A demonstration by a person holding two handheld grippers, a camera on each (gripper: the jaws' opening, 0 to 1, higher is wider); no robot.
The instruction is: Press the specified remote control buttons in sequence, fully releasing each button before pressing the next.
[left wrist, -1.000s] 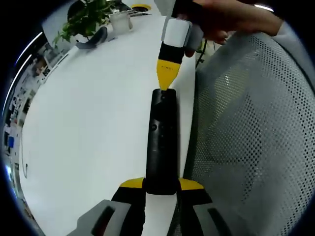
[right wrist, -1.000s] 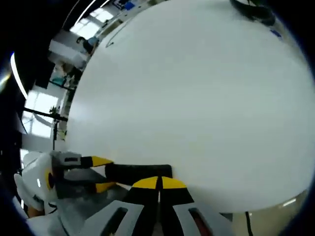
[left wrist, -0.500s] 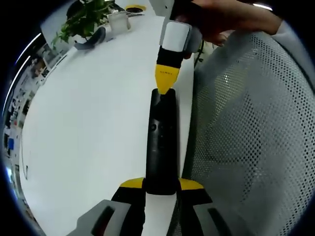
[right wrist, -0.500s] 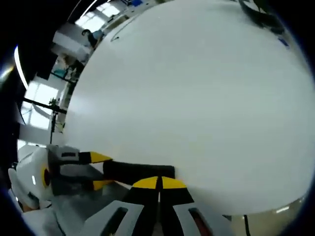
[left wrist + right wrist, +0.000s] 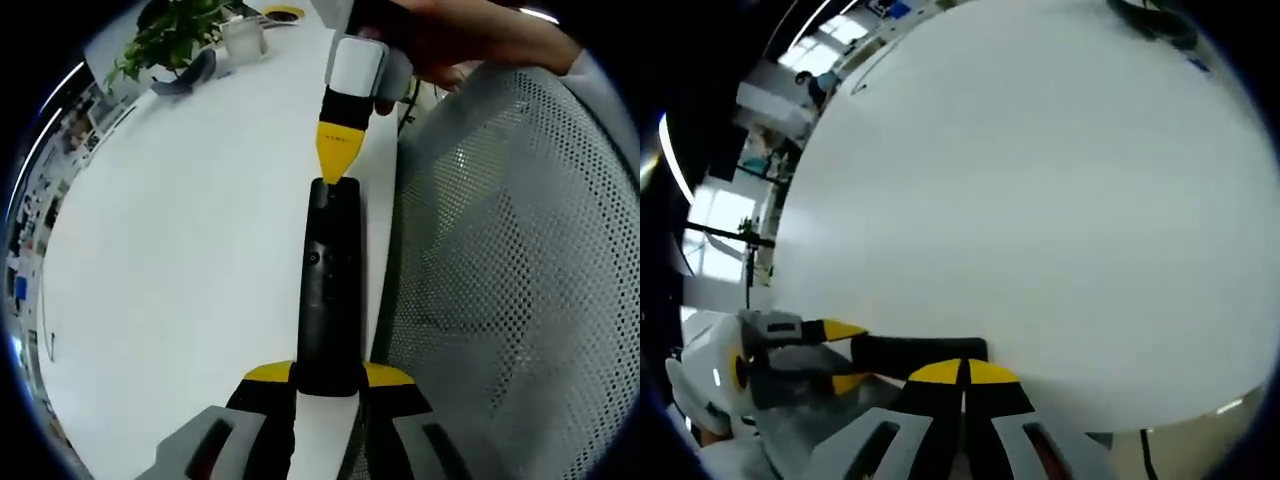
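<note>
Lifted slightly, right gripper (image 5: 338,172) (closed) tops remote (image 5: 328,290)

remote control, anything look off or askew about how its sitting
The remote control is clamped in the left gripper beside the white table's edge, next to a mesh chair. It looks intact; nothing stands out.
</note>
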